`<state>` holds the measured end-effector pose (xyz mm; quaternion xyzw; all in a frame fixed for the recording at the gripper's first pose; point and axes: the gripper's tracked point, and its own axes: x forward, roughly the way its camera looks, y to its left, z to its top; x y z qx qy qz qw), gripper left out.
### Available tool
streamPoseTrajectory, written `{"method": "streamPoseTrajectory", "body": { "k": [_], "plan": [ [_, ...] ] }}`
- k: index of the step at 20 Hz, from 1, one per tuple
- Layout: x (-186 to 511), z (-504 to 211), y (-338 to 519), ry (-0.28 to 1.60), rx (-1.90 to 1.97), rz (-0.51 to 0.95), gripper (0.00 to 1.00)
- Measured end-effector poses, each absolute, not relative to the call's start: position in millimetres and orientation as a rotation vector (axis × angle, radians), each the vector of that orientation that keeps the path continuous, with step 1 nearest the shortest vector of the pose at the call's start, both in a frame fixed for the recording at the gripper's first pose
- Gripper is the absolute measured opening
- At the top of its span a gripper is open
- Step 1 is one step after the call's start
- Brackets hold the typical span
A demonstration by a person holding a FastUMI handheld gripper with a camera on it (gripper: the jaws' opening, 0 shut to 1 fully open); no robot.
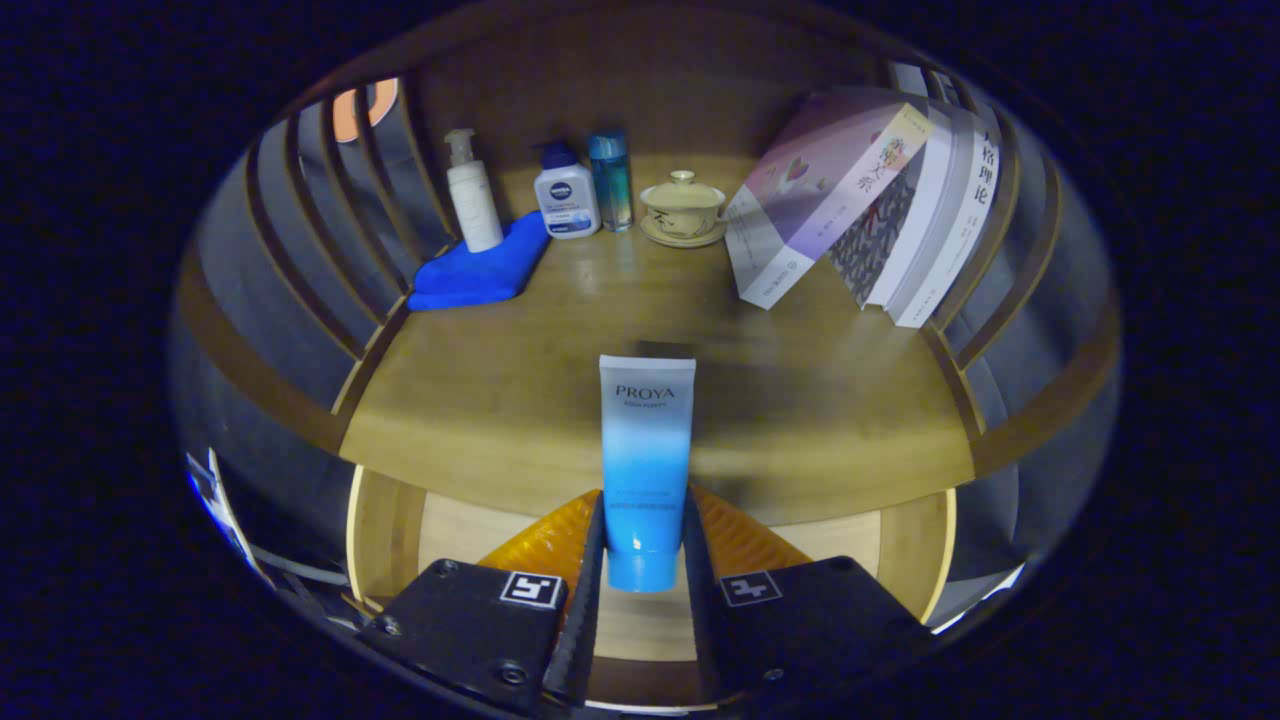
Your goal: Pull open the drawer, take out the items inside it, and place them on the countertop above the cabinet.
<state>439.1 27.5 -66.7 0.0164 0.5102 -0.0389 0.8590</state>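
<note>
While clamped in the gripper (645, 560), the blue tube (646, 460) stands over the open drawer (380, 530).
Both fingers press its lower end; its long axis runs straight ahead, cap end nearest, crimped end reaching over the countertop (800, 400). Whether it touches the wood is unclear. Beyond lie a blue cloth (478, 272), bottles (567, 195), a lidded cup (683, 208) and leaning books (870, 200).

Blue-and-white plastic squeeze tube (646, 465): sides of its lower end covered by the gripper (644, 540) fingers pressing on it. Pale wooden open drawer (385, 535): interior mostly hidden behind gripper body. Leaning paperback books (880, 215): rearmost ones overlapped, spine print too small to tell.
</note>
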Motion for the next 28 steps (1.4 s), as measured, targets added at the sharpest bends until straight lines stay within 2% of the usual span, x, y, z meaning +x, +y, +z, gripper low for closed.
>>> {"method": "streamPoseTrajectory", "body": {
  "k": [12,14,18,26,28],
  "plan": [
    [477.8,-79.6,15.9,0.981,0.045,-0.155,0.44],
    [479.6,-80.5,15.9,0.949,0.05,-0.158,0.5],
    [478.0,-79.4,18.0,0.891,0.02,-0.165,0.52],
    [452.9,-14.4,16.6,0.601,-0.042,-0.172,0.52],
    [434.8,6.5,17.2,0.529,-0.031,-0.164,0.71]
  ]
}}
